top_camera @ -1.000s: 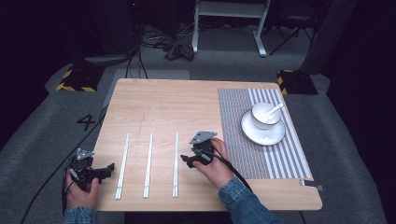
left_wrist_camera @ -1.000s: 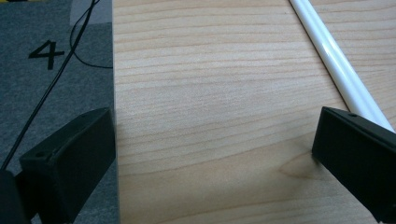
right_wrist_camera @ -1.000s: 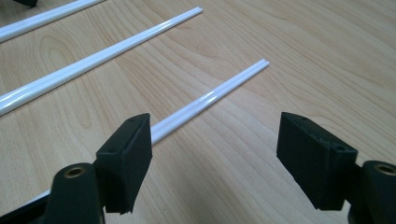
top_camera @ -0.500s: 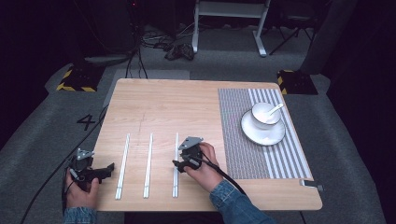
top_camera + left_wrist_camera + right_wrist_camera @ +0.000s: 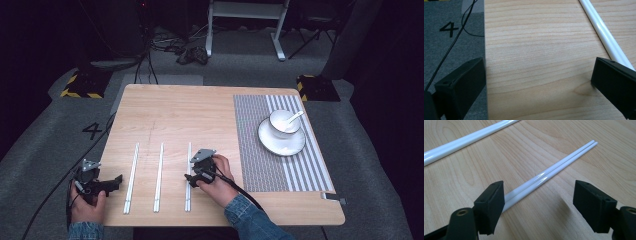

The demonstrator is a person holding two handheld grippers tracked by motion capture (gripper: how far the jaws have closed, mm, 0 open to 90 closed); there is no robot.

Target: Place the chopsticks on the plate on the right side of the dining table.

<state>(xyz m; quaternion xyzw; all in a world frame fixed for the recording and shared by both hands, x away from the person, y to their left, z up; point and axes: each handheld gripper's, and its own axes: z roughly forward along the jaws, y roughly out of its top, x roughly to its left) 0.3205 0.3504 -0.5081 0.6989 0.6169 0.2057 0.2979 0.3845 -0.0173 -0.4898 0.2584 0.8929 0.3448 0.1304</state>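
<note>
A light wooden table (image 5: 200, 115) stands on a grey floor, seen from above. A grey striped placemat (image 5: 255, 150) covers the table's right part, well off to the right of both grippers. On the mat, far beyond the right gripper, sits a white plate (image 5: 295, 146) with a white bowl (image 5: 281, 121) on it, and a white spoon (image 5: 294, 118) rests in the bowl.

Three white pairs of chopsticks lie side by side on the bare wood, each pointing away from the person. The right gripper (image 5: 191, 177), held in the person's right hand (image 5: 216, 176), is down at the table over the near part of the right pair of chopsticks (image 5: 188, 175). In the right gripper view its two black jaws stand wide apart with nothing clamped; the right pair of chopsticks (image 5: 549, 173) runs out from just beside the left jaw and away across the wood, so the pair lies between the jaws but close to one of them. The middle pair of chopsticks (image 5: 159, 176) lies just to the left of this gripper.

The left gripper (image 5: 116, 181), in the person's left hand (image 5: 86, 205), sits at the table's left edge, its jaws pointing toward the left pair of chopsticks (image 5: 131, 177), just short of it. In the left gripper view its jaws are spread wide and hold nothing; one jaw hangs over the floor, the other over the wood beside the left pair of chopsticks (image 5: 604, 35).
</note>
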